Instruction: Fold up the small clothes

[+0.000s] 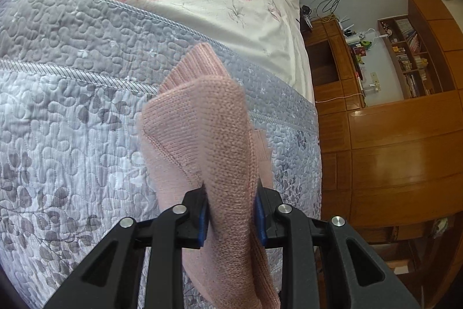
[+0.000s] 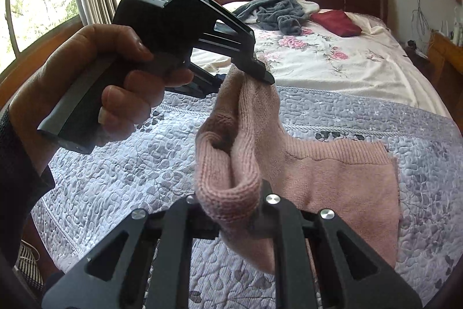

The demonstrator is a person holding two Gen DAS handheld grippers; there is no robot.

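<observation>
Basically we have a pink knit garment (image 2: 341,178), soft, light, floppy, low centre of frame, partly lifted off the quilt (image 2: 115,164). Left gripper (image 1: 231,216) jaws clamp one fold, right gripper (image 2: 235,217) jaws clamp another bunch. We'd grip hems or corners; knit stretches, sags.

— What lies on the bed?
— A grey quilt (image 2: 115,164), a floral sheet (image 2: 332,62), a crumpled grey blanket (image 2: 277,10), a red cushion (image 2: 335,22).
— Beside it?
— Wooden cabinets (image 1: 390,141).
</observation>
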